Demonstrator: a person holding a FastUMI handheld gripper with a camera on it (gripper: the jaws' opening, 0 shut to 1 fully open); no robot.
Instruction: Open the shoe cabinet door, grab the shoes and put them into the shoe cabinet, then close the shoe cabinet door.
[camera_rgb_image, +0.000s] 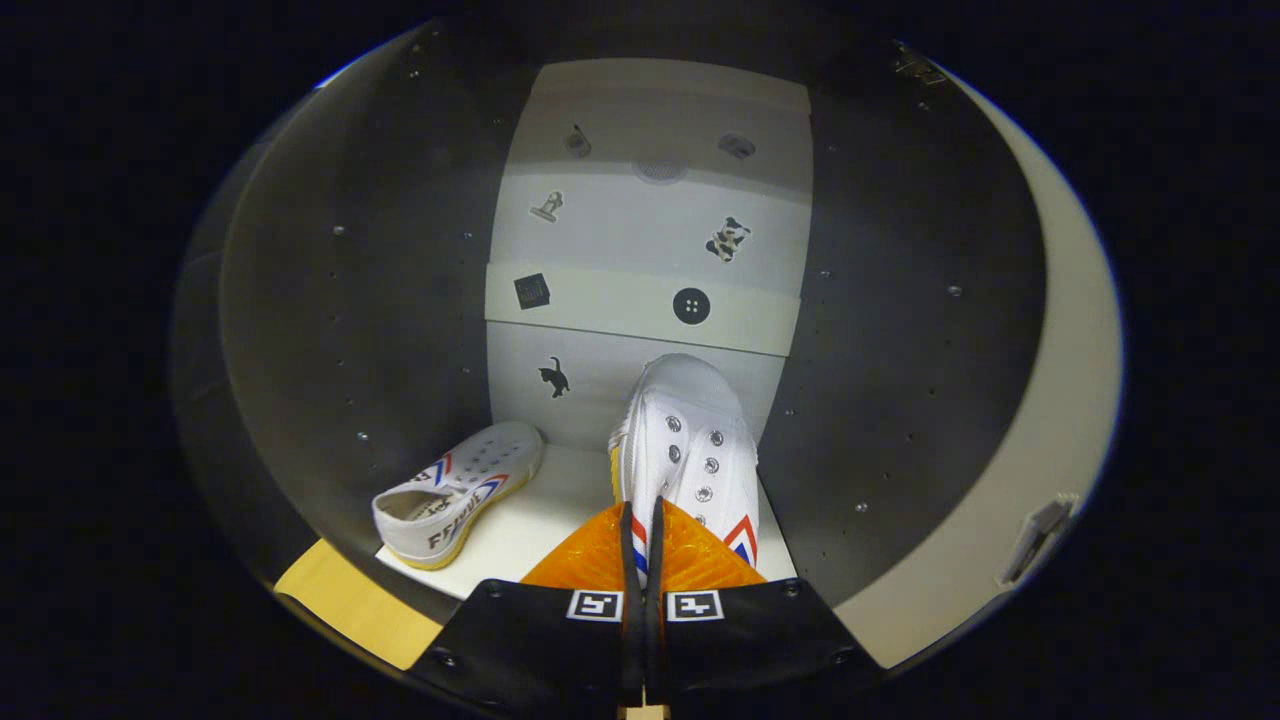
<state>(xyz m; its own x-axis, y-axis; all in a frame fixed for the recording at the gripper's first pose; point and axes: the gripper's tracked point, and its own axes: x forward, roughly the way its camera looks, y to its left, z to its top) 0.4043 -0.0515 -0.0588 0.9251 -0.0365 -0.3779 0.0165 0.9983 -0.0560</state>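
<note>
I am looking into the open shoe cabinet (350, 330). My gripper (641, 510) is shut on a white canvas shoe (690, 440), its orange fingers (590, 550) pinching the shoe's rear rim. The shoe points away from me toward the back wall, over the right half of the cabinet's white floor (545, 520); I cannot tell whether its sole rests on that floor. A second white shoe (455, 490) with red and blue stripes lies on the floor to the left of the fingers, with its toe toward the back wall.
The white back wall (640, 240) carries several small dark stickers. Dark side walls (900, 330) with screw holes close in on both sides. A cream door panel (1070, 380) with a hinge piece (1035, 540) stands open on the right. A yellow strip (340, 600) lies at the lower left.
</note>
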